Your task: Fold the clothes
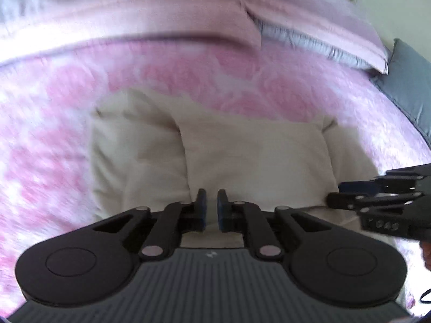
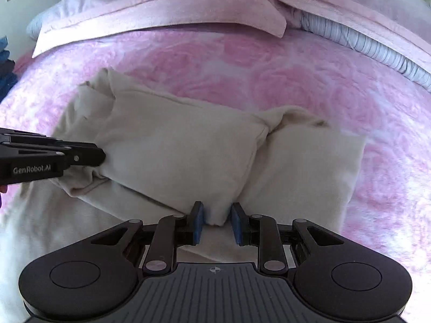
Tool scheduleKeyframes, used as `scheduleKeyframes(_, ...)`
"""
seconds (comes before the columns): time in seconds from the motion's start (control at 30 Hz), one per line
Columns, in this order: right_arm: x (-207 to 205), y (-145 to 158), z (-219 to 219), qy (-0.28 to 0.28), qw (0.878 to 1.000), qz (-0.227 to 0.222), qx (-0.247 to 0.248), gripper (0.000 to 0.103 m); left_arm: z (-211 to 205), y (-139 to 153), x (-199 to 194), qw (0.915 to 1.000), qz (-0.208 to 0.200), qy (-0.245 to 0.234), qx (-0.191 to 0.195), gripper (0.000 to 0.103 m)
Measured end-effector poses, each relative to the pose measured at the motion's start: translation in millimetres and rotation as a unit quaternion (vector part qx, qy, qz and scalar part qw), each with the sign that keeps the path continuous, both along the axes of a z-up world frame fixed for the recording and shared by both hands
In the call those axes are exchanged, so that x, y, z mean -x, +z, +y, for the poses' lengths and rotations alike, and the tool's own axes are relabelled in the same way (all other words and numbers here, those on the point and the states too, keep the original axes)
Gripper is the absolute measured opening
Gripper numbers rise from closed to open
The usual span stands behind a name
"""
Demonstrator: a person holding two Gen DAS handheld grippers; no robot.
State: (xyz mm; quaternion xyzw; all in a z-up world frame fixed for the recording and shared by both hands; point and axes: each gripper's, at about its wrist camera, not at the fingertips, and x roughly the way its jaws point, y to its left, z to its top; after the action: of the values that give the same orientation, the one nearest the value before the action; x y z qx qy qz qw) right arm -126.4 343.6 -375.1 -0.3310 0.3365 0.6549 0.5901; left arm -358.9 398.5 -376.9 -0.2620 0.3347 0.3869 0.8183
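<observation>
One cream-coloured, soft cotton garment [image 2: 175, 145] only, lying on the bed's pink rose-patterned blanket [image 2: 309, 80], centre of both views, below the pale pink pillows [image 2: 161, 5] across the top.

Starting at the left edge of the right wrist view: left gripper [image 2: 102, 156] reaching in sideways, tip touching the near left edge of the folded bundle. Jaws drawn almost together, only a thin slit between the blue pads in its own view. No cloth plainly in that slit, so probably pinching nothing, though hard to rule out one thin layer.

Moving to the middle: a thick rectangular panel doubled over the garment's body, edges fairly square, one rumpled flap poking out at upper left. Beneath it, toward lower left, a flat single layer spread on the bed.

Bottom centre: right gripper [image 2: 215, 220], jaws parted, a small corner of the folded panel between the pads, seemingly loose rather than squeezed.

Further right: a second folded section lying just beside the first, with a bunched ridge between the two at upper middle.

Judging from all this: well past the first folds, perhaps half done or more. Left to do, most likely: tucking in the stray flap, smoothing the ridge, bringing the two sections and the spread layer together into one tidy stack.
</observation>
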Motion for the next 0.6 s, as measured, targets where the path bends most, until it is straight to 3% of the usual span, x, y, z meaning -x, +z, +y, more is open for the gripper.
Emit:
scheduleKeyframes(0.17,0.3,0.5,-9.2,0.012,1.0,-0.008,-0.007,0.026,-9.3,-17.8,-1.0,0.9986,0.051,-0.013,0.01,0.008)
scheduleKeyframes(0.27,3.4,-10.5,-5.8,0.025,0.999,-0.017,0.016,0.026,-14.0,-6.9,4.5,0.9992,0.041,-0.001,0.002,0.008)
scheduleKeyframes(0.33,1.0,5.2,-14.1,0.017,1.0,-0.016,0.004,0.026,-21.3,2.2,13.5,0.9994,0.033,0.0,0.001,0.008)
scheduleKeyframes(0.4,-5.2,22.0,-31.1,0.002,1.0,0.0,-0.021,0.026,-29.9,9.6,24.5,0.9997,0.025,-0.001,0.002,0.009)
scheduleKeyframes(0.47,-6.0,25.0,-49.5,-0.013,1.0,-0.002,-0.013,0.026,-41.6,8.2,38.0,0.9995,0.031,-0.008,0.008,0.009)
scheduleKeyframes(0.6,4.4,5.8,-105.5,-0.04,0.997,-0.055,0.036,0.026,-81.6,-7.1,73.5,0.9969,0.066,-0.033,0.028,0.009)
